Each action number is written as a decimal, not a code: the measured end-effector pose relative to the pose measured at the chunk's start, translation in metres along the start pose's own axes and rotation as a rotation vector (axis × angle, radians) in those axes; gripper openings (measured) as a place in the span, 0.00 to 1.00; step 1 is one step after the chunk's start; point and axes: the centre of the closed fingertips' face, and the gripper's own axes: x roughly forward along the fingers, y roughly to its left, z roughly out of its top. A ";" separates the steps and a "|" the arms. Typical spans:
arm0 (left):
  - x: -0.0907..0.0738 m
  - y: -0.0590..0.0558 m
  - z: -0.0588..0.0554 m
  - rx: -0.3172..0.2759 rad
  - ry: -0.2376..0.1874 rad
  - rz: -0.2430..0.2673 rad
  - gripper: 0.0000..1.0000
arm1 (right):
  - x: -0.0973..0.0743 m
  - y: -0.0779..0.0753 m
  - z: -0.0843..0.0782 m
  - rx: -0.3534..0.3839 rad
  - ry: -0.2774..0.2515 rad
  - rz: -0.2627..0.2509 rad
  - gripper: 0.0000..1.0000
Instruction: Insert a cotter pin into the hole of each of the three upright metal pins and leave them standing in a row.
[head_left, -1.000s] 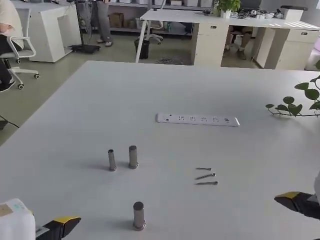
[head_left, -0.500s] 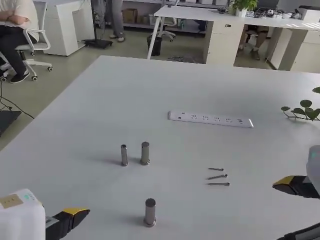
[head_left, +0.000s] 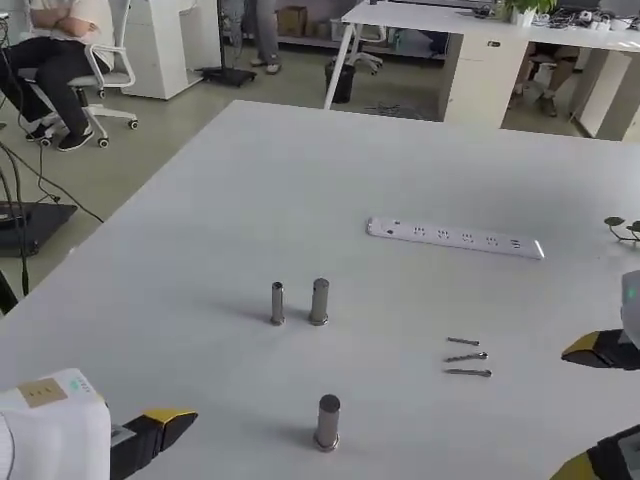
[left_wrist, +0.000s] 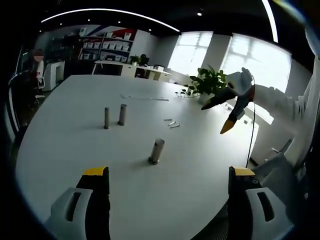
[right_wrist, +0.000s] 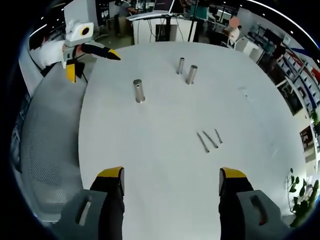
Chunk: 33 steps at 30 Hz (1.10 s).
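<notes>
Three upright metal pins stand on the white table: two side by side, a thin one (head_left: 278, 303) and a thicker one (head_left: 319, 301), and a third (head_left: 328, 422) alone nearer the front edge. Three cotter pins (head_left: 467, 357) lie flat in a small stack to their right. My left gripper (left_wrist: 168, 172) is open and empty, low at the front left, with the lone pin (left_wrist: 157, 151) ahead of it. My right gripper (right_wrist: 171, 174) is open and empty at the right edge, and the cotter pins (right_wrist: 210, 140) lie just ahead of its jaws.
A white power strip (head_left: 455, 238) lies across the table behind the pins. Plant leaves (head_left: 626, 228) reach in at the far right edge. Beyond the table are desks, chairs and seated people.
The head camera has swung, shifting the whole picture to the right. The pins and cotter pins lie as before. More of the right gripper's lower finger shows at the bottom right.
</notes>
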 end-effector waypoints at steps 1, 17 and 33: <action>0.001 0.000 0.000 -0.001 0.002 -0.002 0.99 | 0.002 -0.007 0.001 -0.004 0.003 -0.011 0.75; -0.001 -0.001 0.007 0.005 -0.043 0.008 0.99 | 0.036 -0.044 0.008 -0.136 0.099 0.064 0.56; -0.004 0.006 0.004 -0.015 -0.037 0.029 0.99 | 0.080 -0.081 0.014 -0.070 0.059 0.094 0.24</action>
